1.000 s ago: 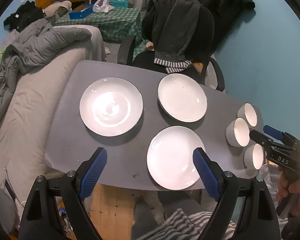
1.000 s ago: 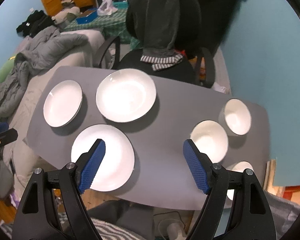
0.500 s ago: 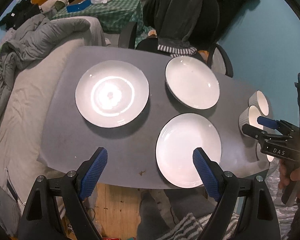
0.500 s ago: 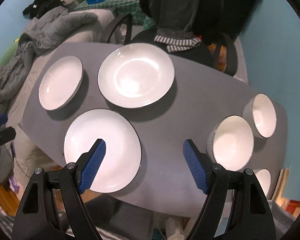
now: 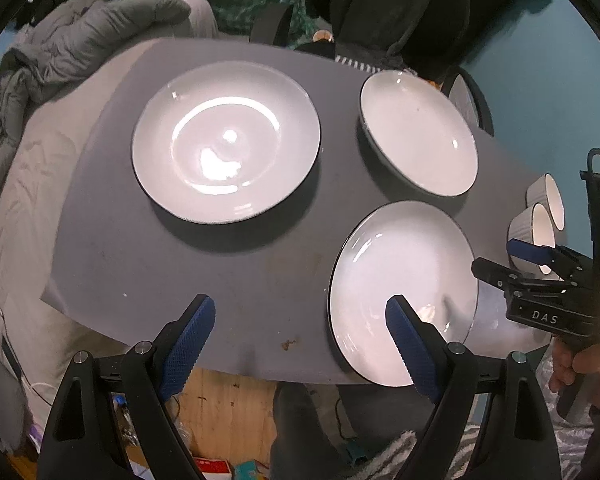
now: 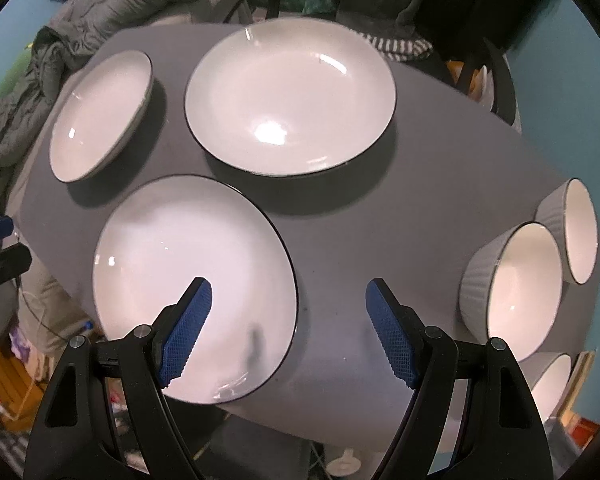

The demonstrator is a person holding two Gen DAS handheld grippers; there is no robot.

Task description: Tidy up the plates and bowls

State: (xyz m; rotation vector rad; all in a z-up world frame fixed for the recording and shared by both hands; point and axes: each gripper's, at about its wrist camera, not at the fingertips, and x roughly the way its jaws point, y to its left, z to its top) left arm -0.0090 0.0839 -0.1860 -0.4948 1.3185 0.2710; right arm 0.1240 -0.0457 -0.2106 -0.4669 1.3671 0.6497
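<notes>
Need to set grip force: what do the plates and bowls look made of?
Plates: likely glazed ceramic; glossy white with sharp glare spots and a thin dark rim. Bowls: probably the same, with a glossy white inside and a ribbed, duller grey outside.

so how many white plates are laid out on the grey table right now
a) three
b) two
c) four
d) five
a) three: the left wrist view shows a far-left plate, a far-right plate and a near plate, each lying apart on the grey table, none stacked; the ribbed bowls sit off to the right side.
</notes>
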